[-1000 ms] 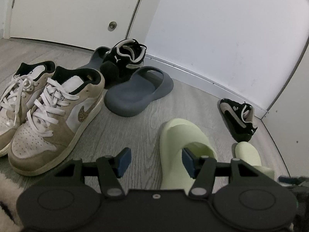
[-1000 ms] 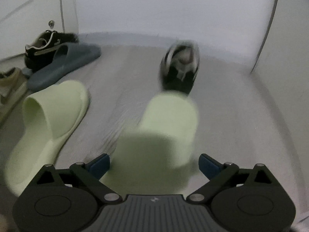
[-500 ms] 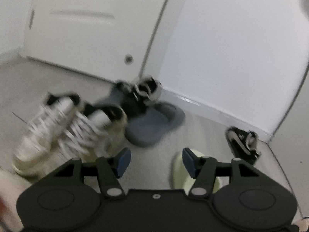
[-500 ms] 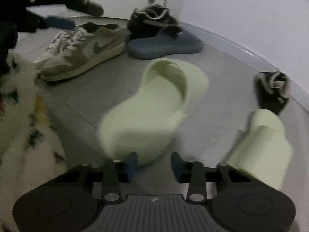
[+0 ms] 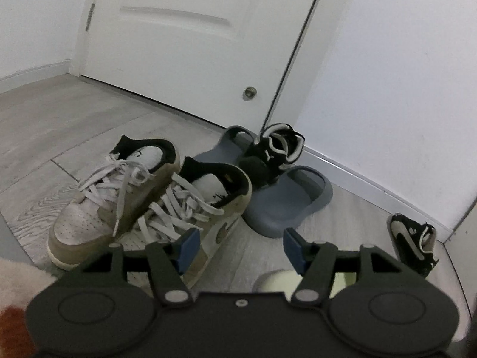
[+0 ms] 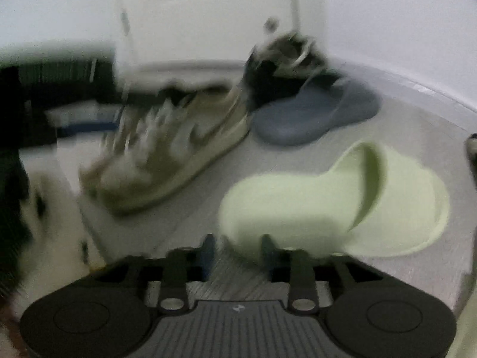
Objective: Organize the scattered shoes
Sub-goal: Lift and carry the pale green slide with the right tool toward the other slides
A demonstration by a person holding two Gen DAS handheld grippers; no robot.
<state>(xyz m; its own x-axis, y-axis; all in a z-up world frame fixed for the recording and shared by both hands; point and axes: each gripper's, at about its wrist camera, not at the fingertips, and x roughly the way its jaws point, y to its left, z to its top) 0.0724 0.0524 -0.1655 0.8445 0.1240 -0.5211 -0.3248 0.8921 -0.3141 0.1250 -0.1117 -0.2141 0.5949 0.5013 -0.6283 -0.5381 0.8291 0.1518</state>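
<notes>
In the left wrist view my left gripper [image 5: 241,249] is open and empty, held low over the floor. Ahead of it stands a pair of tan and white sneakers [image 5: 167,205]. Two blue-grey slides [image 5: 286,205] lie to their right, with a black sneaker [image 5: 274,155] resting on them. Its mate [image 5: 413,244] lies alone by the right wall. The right wrist view is blurred. My right gripper [image 6: 237,253] has its jaws narrowed, with floor showing between them. The toe of a pale green slide [image 6: 328,203] lies just beyond its right finger.
A white door [image 5: 184,53] and a white wall with a baseboard [image 5: 372,185] close off the back. A fluffy rug [image 6: 50,214] edges the floor at the lower left. Grey plank floor lies open to the left of the sneakers. A dark blurred shape [image 6: 44,95], probably the other gripper, fills the upper left.
Both cameras have swung left and tilted up. My right gripper's jaws have narrowed from wide open, and it now faces the nearer green slide. The left gripper has stayed open.
</notes>
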